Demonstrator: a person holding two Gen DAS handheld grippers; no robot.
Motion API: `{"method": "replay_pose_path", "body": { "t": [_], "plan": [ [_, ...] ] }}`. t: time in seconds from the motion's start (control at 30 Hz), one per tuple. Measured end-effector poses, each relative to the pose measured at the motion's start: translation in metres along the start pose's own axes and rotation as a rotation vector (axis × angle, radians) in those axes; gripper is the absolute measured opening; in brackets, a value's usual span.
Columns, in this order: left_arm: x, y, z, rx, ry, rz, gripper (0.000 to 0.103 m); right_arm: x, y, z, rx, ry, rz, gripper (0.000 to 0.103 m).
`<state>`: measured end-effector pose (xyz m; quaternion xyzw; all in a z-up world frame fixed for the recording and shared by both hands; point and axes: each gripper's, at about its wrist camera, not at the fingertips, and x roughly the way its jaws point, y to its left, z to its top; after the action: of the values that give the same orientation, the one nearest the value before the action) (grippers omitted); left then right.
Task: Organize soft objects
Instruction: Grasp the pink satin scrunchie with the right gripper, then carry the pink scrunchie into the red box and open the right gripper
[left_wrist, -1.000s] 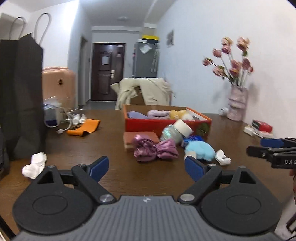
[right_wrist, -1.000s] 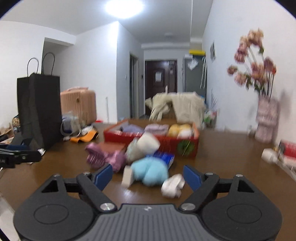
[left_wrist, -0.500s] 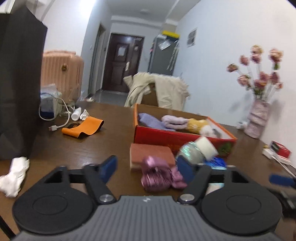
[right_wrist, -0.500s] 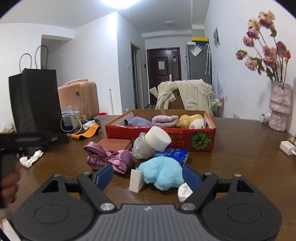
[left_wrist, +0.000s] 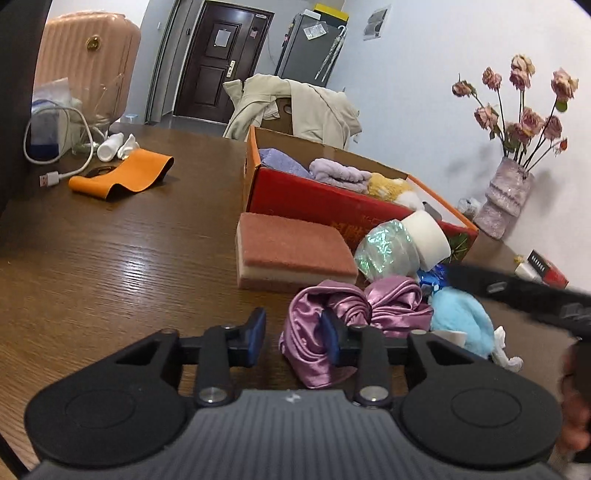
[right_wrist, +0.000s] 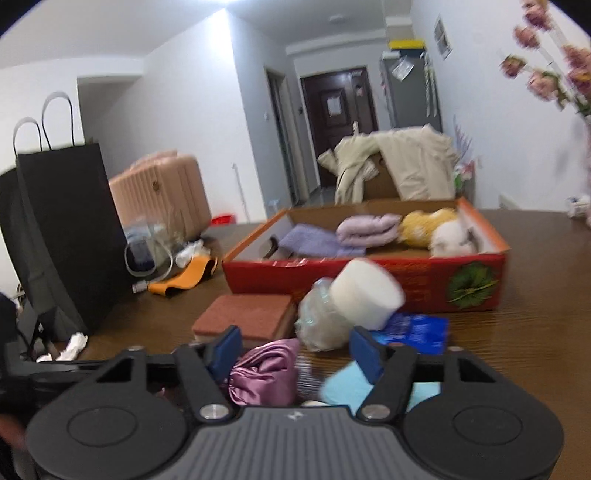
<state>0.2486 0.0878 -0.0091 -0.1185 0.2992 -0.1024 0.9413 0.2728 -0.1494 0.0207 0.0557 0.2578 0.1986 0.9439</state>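
A purple satin cloth (left_wrist: 369, 306) lies bunched on the wooden table (left_wrist: 110, 266) in front of a red cardboard box (left_wrist: 332, 206) holding folded towels and a yellow plush. My left gripper (left_wrist: 291, 341) is low at the cloth's left end. Its jaws are closing with that end between them; the right pad touches the satin, the left pad stands apart. My right gripper (right_wrist: 295, 352) hangs over the same pile, jaws closing, with the satin cloth (right_wrist: 266, 373) and a light blue plush (right_wrist: 343, 384) between its pads, neither squeezed.
A reddish sponge (left_wrist: 291, 251) and a glittery jar with a white lid (left_wrist: 391, 247) sit between pile and box. A black paper bag (right_wrist: 62, 229) stands at the left, an orange strap (left_wrist: 122, 177) and cable behind, a flower vase (left_wrist: 506, 199) at the right.
Both grippers have come forward and down to the pile, and both pairs of jaws have narrowed. The left one now straddles the end of the satin cloth.
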Motion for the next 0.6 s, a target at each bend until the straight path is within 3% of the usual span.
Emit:
{"method": "replay_pose_path", "body": {
  "t": [0.13,0.2,0.3,0.37,0.6],
  "plan": [
    [0.006,0.006,0.0,0.001,0.017,-0.037,0.047,0.037,0.01,-0.009,-0.03,0.097,-0.001,0.038],
    [0.01,0.008,0.0,-0.017,0.032,-0.057,0.047,0.045,0.011,-0.013,-0.02,0.117,-0.009,0.037],
    [0.012,0.009,0.001,-0.029,0.034,-0.093,0.041,0.05,0.013,-0.015,-0.036,0.137,-0.013,0.031],
    [0.014,0.008,0.0,-0.016,0.047,-0.128,0.027,0.051,0.01,-0.017,-0.025,0.148,0.007,0.022],
    [0.006,0.001,-0.002,0.025,0.031,-0.115,0.015,0.044,0.011,-0.016,0.006,0.12,0.04,0.014]
  ]
}}
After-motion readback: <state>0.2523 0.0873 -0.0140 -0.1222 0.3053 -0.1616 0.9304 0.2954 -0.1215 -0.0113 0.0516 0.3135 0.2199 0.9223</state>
